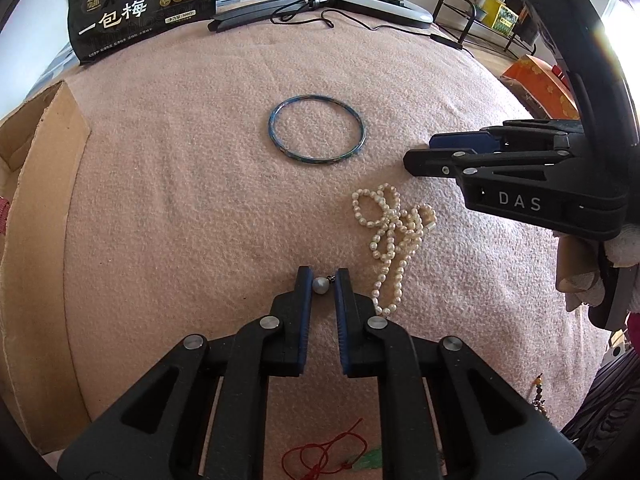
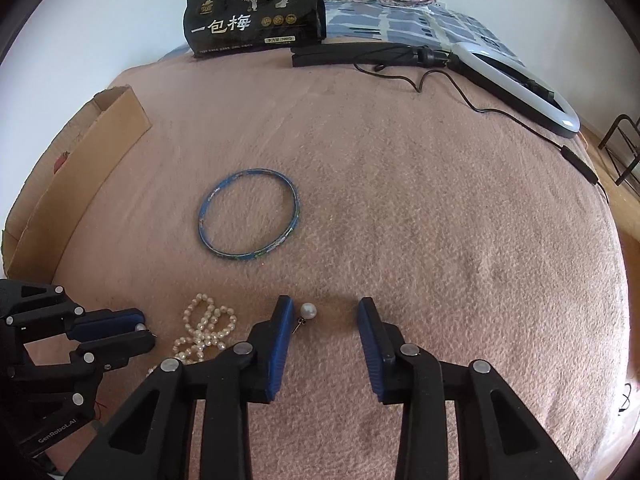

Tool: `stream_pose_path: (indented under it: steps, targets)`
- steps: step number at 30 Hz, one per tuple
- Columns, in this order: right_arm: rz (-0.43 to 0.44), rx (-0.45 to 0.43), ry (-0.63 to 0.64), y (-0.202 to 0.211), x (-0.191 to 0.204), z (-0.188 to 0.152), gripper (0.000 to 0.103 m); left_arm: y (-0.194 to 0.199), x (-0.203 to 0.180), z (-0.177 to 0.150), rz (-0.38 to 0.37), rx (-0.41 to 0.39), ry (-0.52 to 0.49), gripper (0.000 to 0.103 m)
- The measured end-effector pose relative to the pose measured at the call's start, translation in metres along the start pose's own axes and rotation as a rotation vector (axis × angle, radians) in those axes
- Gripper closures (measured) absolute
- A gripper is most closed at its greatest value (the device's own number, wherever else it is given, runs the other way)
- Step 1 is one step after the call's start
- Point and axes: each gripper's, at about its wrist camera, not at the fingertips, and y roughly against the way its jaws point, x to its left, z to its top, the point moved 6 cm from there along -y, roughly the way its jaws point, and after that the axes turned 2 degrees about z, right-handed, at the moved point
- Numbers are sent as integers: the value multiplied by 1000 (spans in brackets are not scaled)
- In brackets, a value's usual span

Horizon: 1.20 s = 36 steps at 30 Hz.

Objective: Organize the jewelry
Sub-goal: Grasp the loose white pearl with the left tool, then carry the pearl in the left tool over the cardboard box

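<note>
Two pearl earrings lie on the pink blanket. My left gripper is shut on one pearl earring, held at the fingertips just above the blanket. The right wrist view shows that gripper at the left edge with the pearl peeking out. My right gripper stands open around the other pearl earring, which rests close to its left pad with a wide gap to the right one. The right gripper appears side-on in the left wrist view. A pearl necklace is heaped between the grippers.
A blue bangle lies flat mid-blanket. A cardboard box sits along the left edge. A black snack bag and a ring light with cable lie at the far edge. A red cord lies beneath my left gripper.
</note>
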Motion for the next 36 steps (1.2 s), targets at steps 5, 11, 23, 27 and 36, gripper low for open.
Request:
stream_pose_path:
  steps: [5,11,23,27,36]
  targets:
    - [-11,0,22,-1,4,-1,84,0,-1,0,5,-3,-8,93]
    - [-8,-10,21,0,3,-1,97,0,-1,-1,11,-11,-13,94]
    - [6,-46,-8,14,1,5,97,18,15,8,5,-55,43,94]
    - [9,-73,-15,25,2,10,97,34,22,14,3,-90,69,94]
    - [31,-148,-29,55,10,25,97,67,37,26,2,-164,114,94]
